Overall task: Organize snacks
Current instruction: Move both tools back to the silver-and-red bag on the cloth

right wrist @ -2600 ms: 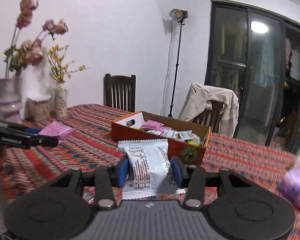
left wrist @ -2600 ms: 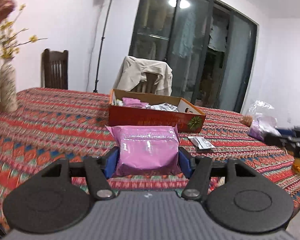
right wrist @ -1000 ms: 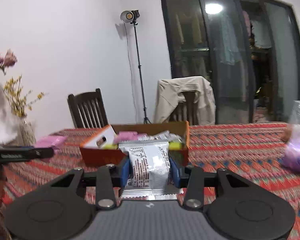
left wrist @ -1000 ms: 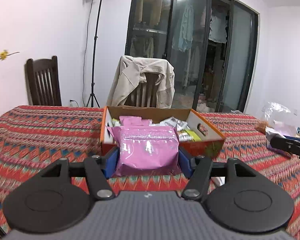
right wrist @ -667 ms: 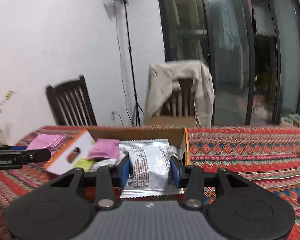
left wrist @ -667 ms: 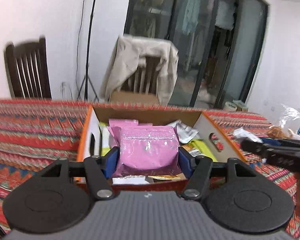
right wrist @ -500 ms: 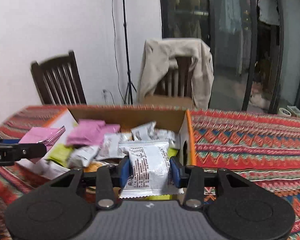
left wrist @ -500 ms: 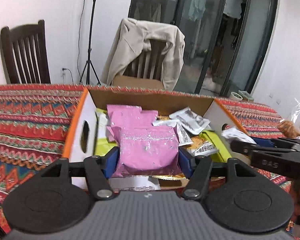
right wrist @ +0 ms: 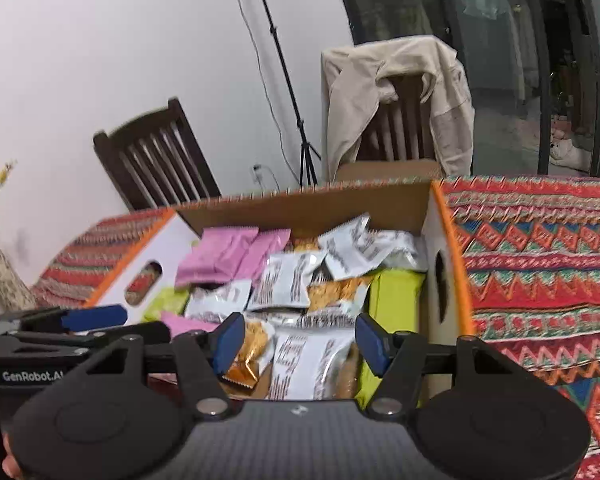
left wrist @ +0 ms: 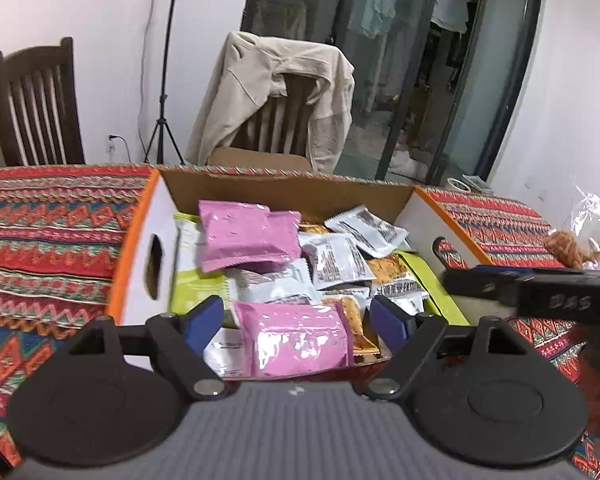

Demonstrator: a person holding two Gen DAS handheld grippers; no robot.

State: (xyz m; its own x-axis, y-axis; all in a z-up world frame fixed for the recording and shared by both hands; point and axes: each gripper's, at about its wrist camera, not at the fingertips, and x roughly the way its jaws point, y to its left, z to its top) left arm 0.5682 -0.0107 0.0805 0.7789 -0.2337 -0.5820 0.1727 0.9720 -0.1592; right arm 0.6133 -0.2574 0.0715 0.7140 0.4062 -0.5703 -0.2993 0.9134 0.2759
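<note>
An open cardboard box [left wrist: 142, 236] with orange rims sits on the patterned tablecloth, full of pink, white, green and orange snack packets. My left gripper [left wrist: 298, 322] is open over the box's near edge; a pink packet [left wrist: 296, 338] lies loose between its fingers, inside the box. My right gripper [right wrist: 300, 344] is open over the box's [right wrist: 446, 248] near right part; a white packet [right wrist: 306, 364] lies loose below it. The right gripper shows at the right of the left wrist view [left wrist: 532, 294], the left gripper at the left of the right wrist view [right wrist: 72, 332].
A chair draped with a beige jacket [left wrist: 280, 92] stands behind the table, a dark wooden chair [left wrist: 30, 104] to its left, a light stand [left wrist: 164, 60] between them. A clear bag with snacks [left wrist: 580, 236] lies at the table's right. A vase [right wrist: 0, 276] stands far left.
Both grippers moved over the box and opened. The pink packet dropped from the left gripper and the white packet from the right gripper into the box.
</note>
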